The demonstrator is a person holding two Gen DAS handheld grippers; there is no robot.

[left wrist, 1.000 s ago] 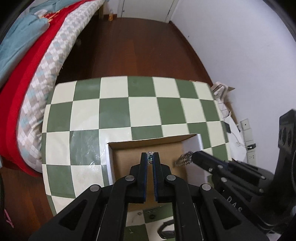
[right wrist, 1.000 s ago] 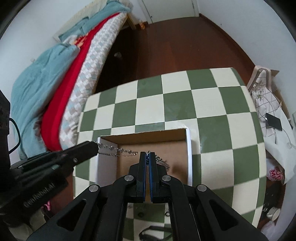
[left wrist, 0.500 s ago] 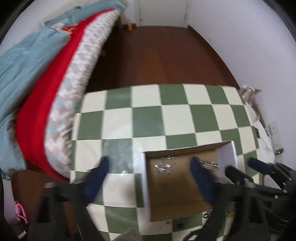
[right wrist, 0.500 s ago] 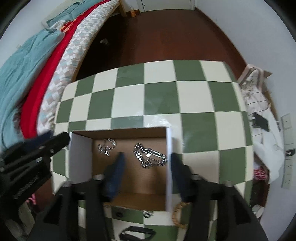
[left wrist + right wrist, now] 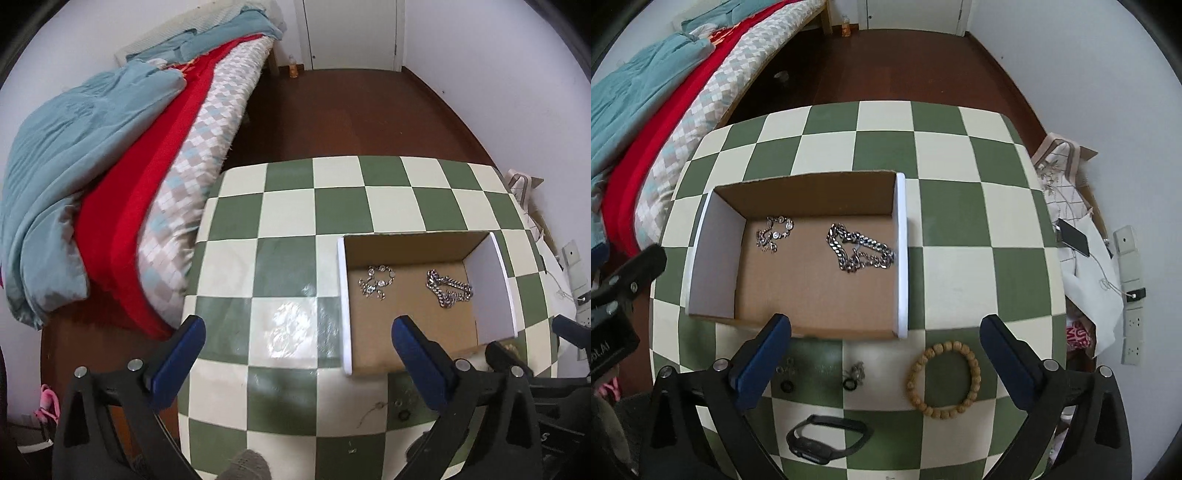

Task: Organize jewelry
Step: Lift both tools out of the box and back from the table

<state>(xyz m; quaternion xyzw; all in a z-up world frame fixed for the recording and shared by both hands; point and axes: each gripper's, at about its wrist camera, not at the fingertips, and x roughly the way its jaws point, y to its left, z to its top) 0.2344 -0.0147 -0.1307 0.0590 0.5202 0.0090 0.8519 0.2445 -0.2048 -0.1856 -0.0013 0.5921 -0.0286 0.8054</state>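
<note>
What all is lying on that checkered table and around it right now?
cardboard box: one, brown with white side walls, open, on the table
thin chain: one, silver with clear stones, in the box, left part
heavy curb chain: one, silver, in the box, right part
bead bracelet: one, tan wood, on the table in front of the box
watch band: one, black, near table edge
small rings: a few, black and silver, in front of the box
table: one, green and cream checks
bed: one, blue, red and diamond-pattern covers, left
phone: one, dark, right of the table
left gripper: open, empty
right gripper: open, empty
</note>
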